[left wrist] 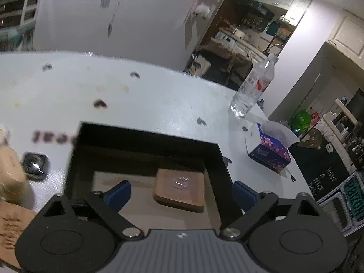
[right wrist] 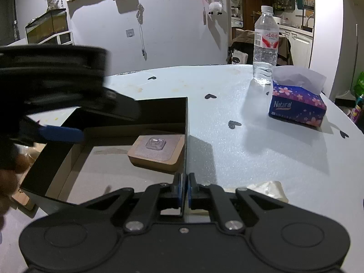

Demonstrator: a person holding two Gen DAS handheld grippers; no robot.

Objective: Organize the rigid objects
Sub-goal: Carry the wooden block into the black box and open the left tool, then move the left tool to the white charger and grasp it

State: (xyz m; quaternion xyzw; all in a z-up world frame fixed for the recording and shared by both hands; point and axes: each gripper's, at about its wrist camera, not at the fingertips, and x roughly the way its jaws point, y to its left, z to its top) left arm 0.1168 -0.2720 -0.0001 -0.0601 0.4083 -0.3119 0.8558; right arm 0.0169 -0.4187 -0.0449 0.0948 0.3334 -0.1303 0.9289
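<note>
Right tongs (right wrist: pixel 184 190) clench the black box's (right wrist: pixel 187 136) wall; left tongs (left wrist: pixel 179 192) hang released above the wooden block (left wrist: pixel 179 190) lying inside, on the tabletop (right wrist: pixel 250 141). Should that thin wall slip free, the box could shift.

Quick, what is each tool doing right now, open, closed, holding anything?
Left tool: open, holding nothing, above the black box.
Right tool: closed on the black box's side wall.

Dim room, white wall (right wrist: pixel 173 34) with a cord and bits hanging off it, fish tank (right wrist: pixel 47 28) on a stand at the left, lit kitchen (right wrist: pixel 293 29) through the doorway on the right.
</note>
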